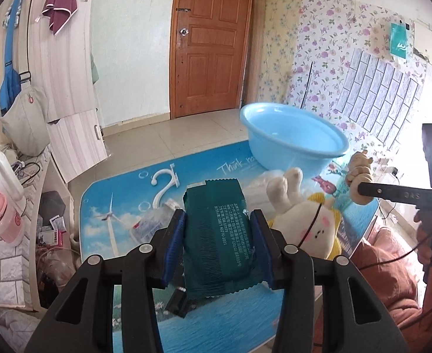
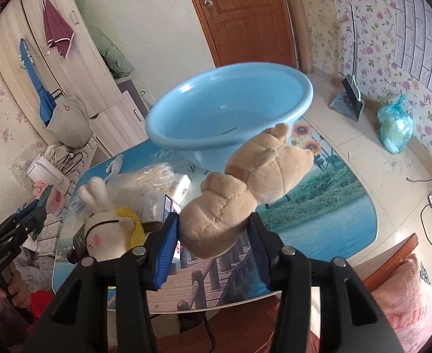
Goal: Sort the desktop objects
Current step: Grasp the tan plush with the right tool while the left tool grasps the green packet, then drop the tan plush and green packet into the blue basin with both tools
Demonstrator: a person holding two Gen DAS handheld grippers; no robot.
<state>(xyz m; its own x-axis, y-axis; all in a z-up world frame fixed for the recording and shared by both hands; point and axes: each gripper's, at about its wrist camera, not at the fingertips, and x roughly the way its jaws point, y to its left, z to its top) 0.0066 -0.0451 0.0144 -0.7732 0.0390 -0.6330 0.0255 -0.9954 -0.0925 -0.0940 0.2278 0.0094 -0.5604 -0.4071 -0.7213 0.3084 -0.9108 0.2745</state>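
Observation:
My left gripper (image 1: pixel 217 242) is shut on a dark green packet (image 1: pixel 217 235) held above the table with its printed side up. My right gripper (image 2: pixel 214 241) is shut on a tan plush toy (image 2: pixel 245 185), lifted over the table in front of a light blue basin (image 2: pixel 230 111). The basin (image 1: pixel 292 136) stands empty at the table's far side. A white and yellow rabbit plush (image 1: pixel 307 214) lies on the table between the two grippers, also seen as the rabbit plush (image 2: pixel 107 229). The tan plush (image 1: pixel 360 173) and the right gripper's black arm show at the right of the left wrist view.
A white plastic hook (image 1: pixel 164 185), a clear plastic bottle (image 1: pixel 154 223) and a small black object (image 1: pixel 179 301) lie on the printed table mat (image 1: pixel 121 200). A clear bag of cotton swabs (image 2: pixel 145 182) and a white box (image 2: pixel 182 186) sit behind the rabbit. A tied blue bag (image 2: pixel 395 128) is on the floor.

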